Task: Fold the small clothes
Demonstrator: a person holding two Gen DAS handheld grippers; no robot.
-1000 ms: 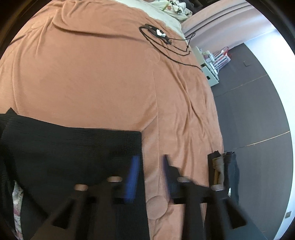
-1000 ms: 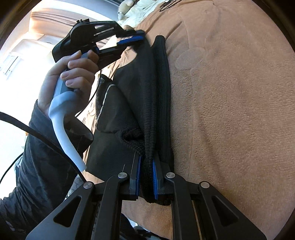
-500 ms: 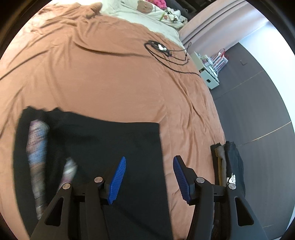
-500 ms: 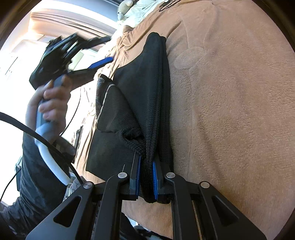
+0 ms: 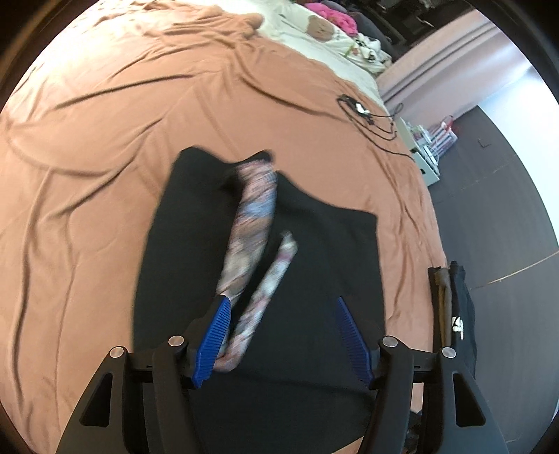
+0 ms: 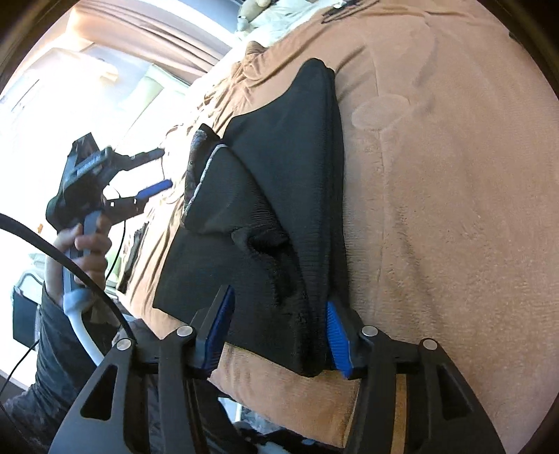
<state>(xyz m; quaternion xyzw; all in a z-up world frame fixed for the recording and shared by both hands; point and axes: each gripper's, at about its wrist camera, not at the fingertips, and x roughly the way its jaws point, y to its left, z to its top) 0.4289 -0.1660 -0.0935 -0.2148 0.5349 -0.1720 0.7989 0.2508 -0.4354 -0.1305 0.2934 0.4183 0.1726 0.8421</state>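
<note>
A black garment [image 5: 314,251] lies spread on the brown bed cover [image 5: 104,139], with a strip of patterned lining [image 5: 255,223] showing along its middle. My left gripper [image 5: 283,337] hovers over the garment's near part; its jaws are opening and nothing is pinched between them. In the right wrist view the garment [image 6: 290,157] lies folded lengthwise. My right gripper [image 6: 277,337] is at its near end, jaws opening, the thick folded edge still between them but the left pad stands clear of it. A hand [image 6: 84,244] holds the left gripper [image 6: 153,188] off to the left.
A black cable [image 5: 367,115] lies on the cover's far side. A stack of folded clothes [image 5: 454,314] sits at the bed's right edge. Pale bedding with a bear print [image 5: 318,28] is at the head, and a white shelf unit [image 5: 426,153] stands on the dark floor.
The left gripper has drawn back from the garment and opened wider, so the whole garment and its lining now show. The right gripper, shut on the folded edge before, has opened.
</note>
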